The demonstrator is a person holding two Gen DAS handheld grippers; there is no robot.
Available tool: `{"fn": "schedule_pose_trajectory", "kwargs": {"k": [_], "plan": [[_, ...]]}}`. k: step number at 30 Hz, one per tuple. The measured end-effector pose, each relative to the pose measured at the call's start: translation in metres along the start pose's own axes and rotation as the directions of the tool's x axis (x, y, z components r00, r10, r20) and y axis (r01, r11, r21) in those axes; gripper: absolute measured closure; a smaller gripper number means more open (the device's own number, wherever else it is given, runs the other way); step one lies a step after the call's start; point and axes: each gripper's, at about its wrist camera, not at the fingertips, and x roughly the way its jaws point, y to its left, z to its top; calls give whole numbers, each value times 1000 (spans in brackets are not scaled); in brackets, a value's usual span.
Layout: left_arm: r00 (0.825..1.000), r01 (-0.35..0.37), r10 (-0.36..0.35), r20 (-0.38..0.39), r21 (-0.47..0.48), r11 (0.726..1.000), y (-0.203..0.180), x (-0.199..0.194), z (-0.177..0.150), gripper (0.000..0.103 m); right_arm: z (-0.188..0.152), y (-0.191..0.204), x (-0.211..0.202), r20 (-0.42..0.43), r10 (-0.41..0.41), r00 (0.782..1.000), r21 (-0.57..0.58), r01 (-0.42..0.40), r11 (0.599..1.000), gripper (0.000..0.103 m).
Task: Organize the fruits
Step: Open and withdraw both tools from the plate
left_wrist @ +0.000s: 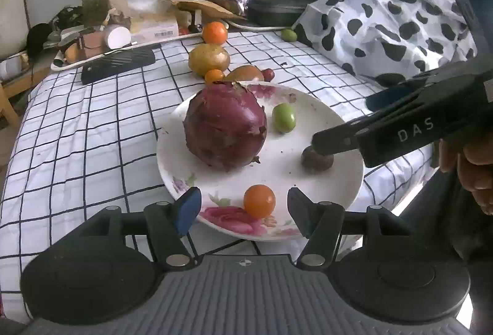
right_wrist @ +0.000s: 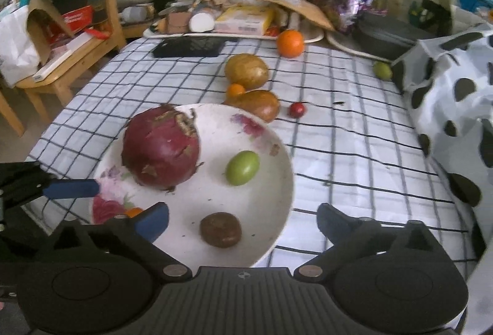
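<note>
A white floral plate [left_wrist: 336, 131] [right_wrist: 274, 181] holds a big purple-red fruit [left_wrist: 225, 125] [right_wrist: 160, 147], a green fruit [left_wrist: 284, 117] [right_wrist: 242, 167], a small orange fruit [left_wrist: 259, 201] and a dark brown fruit [left_wrist: 317, 161] [right_wrist: 220, 229]. My left gripper [left_wrist: 245, 208] is open, its fingers either side of the small orange fruit at the plate's near rim. My right gripper [right_wrist: 243, 221] is open above the brown fruit; in the left wrist view its fingers [left_wrist: 336, 139] hang just over that fruit. An orange [right_wrist: 290, 43], two yellow-brown fruits [right_wrist: 246, 71], a small orange fruit [right_wrist: 235, 90], a red fruit [right_wrist: 297, 109] and a green fruit [right_wrist: 382, 70] lie on the checked cloth.
A black tray [right_wrist: 188, 47] and a cluttered white tray [right_wrist: 234, 27] sit at the table's far edge. A cow-print cloth [right_wrist: 456, 94] is heaped on the right. A wooden chair [right_wrist: 61, 58] stands to the left of the table.
</note>
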Motion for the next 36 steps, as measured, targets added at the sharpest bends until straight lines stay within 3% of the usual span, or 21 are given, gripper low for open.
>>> {"fn": "schedule_pose_trajectory", "kwargs": {"k": [13,36], "plan": [[1000,13,-13,13,-5,1000,-1,3,0,43,-1,1,0,-8,-22,1000,6,22,1000,0],[992,41,-32,122,-65,997,12,-11,12,43,5,-13,-1,26,-39,999,79,37,996,0]]}}
